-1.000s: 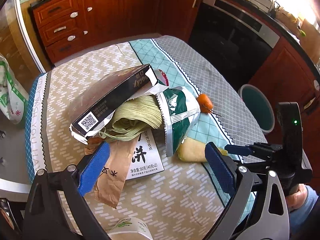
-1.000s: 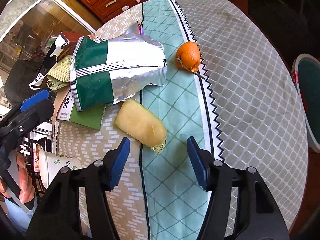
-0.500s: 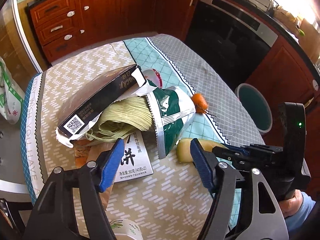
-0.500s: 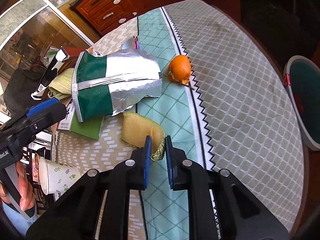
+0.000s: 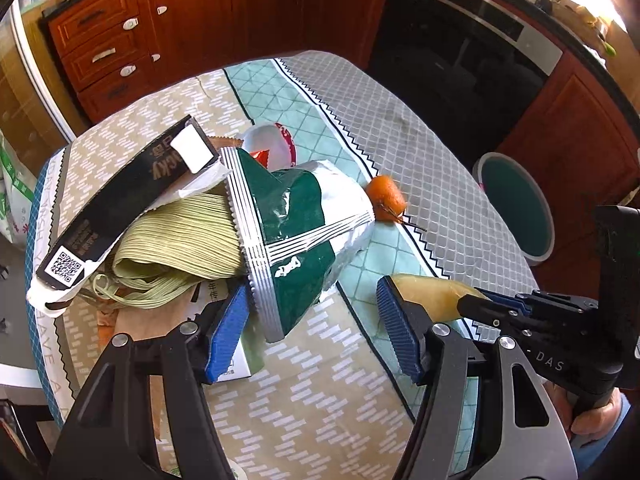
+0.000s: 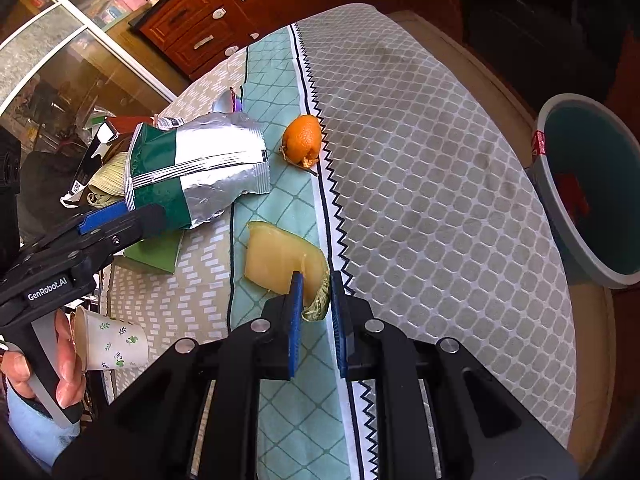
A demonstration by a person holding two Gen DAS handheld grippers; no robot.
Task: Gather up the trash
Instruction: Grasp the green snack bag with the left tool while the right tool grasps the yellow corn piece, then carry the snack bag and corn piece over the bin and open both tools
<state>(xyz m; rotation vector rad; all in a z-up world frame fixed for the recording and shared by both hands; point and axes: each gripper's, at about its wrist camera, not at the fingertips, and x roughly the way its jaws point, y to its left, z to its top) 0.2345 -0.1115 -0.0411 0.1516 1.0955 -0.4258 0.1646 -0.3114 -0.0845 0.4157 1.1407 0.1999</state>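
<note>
Jaws pinching pale yellow rind, fibrous green edge

Right gripper jaws have just clamped the yellow peel's end; left gripper jaws narrowed, seemingly straddling the green-and-silver bag's corner.

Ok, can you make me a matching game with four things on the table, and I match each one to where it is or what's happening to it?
Things:
1. yellow peel
2. orange
3. paper cup
4. green and silver bag

Places or states:
A. lying on its side at the table edge
B. resting on top of the trash pile
C. pinched in the right gripper
D. alone by the zigzag line on the cloth

Pairs: 1-C, 2-D, 3-A, 4-B
</note>
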